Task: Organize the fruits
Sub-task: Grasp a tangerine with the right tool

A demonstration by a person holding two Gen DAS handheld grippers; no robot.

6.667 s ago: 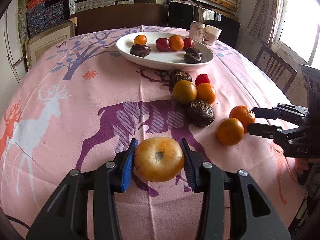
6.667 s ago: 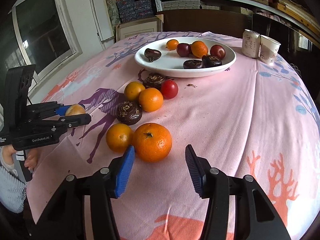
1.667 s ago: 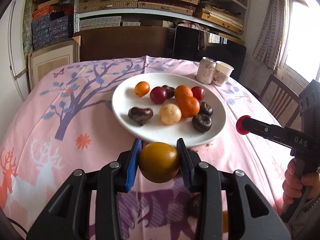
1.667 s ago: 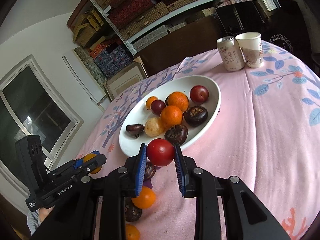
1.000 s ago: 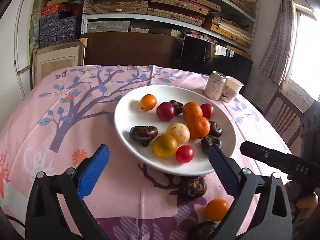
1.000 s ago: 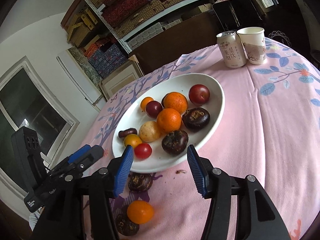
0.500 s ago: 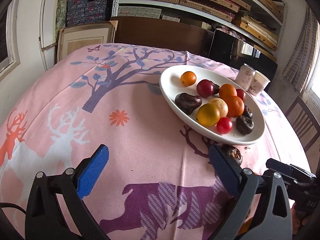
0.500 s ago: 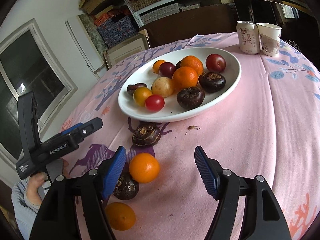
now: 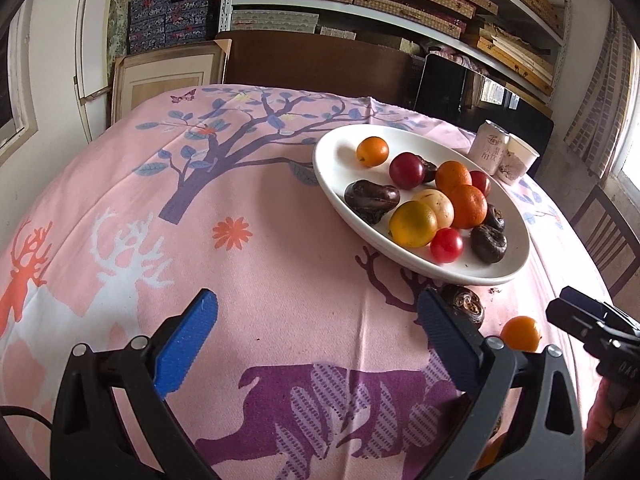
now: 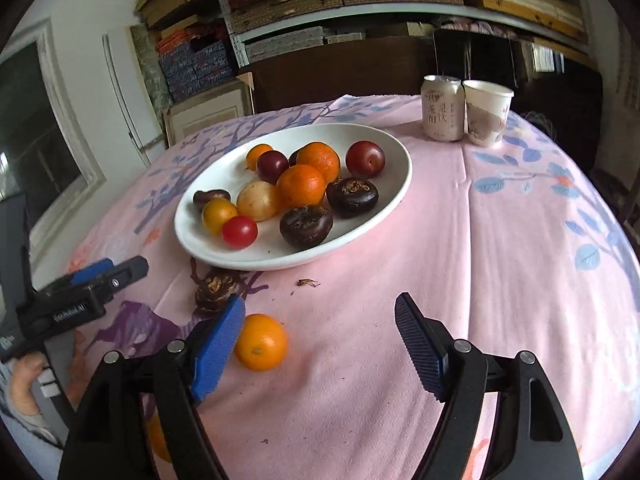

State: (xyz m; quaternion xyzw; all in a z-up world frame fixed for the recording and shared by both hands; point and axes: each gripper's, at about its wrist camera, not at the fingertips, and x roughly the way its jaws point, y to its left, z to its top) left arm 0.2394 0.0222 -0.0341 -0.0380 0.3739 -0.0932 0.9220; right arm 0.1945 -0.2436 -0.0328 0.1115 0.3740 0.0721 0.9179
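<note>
A white plate (image 9: 332,168) (image 10: 392,188) holds several fruits: oranges, plums, dark chestnut-like fruits, a yellow fruit (image 9: 413,224) and a red tomato (image 9: 446,245) (image 10: 239,231). On the cloth in front of it lie a dark fruit (image 9: 464,304) (image 10: 218,286) and an orange (image 9: 521,333) (image 10: 262,342). My left gripper (image 9: 316,340) is open and empty above the cloth, left of the loose fruits. My right gripper (image 10: 320,336) is open and empty, its left finger beside the orange.
A drink can (image 10: 442,108) and a paper cup (image 10: 486,112) stand behind the plate. Another orange (image 10: 158,438) shows partly under my right gripper's left finger. Shelves with boxes fill the back wall. A chair (image 9: 604,232) stands at the table's right.
Both grippers have pulled back from the plate and stay open. The right one has lowered toward the loose orange; the left view has shifted left, away from the plate.
</note>
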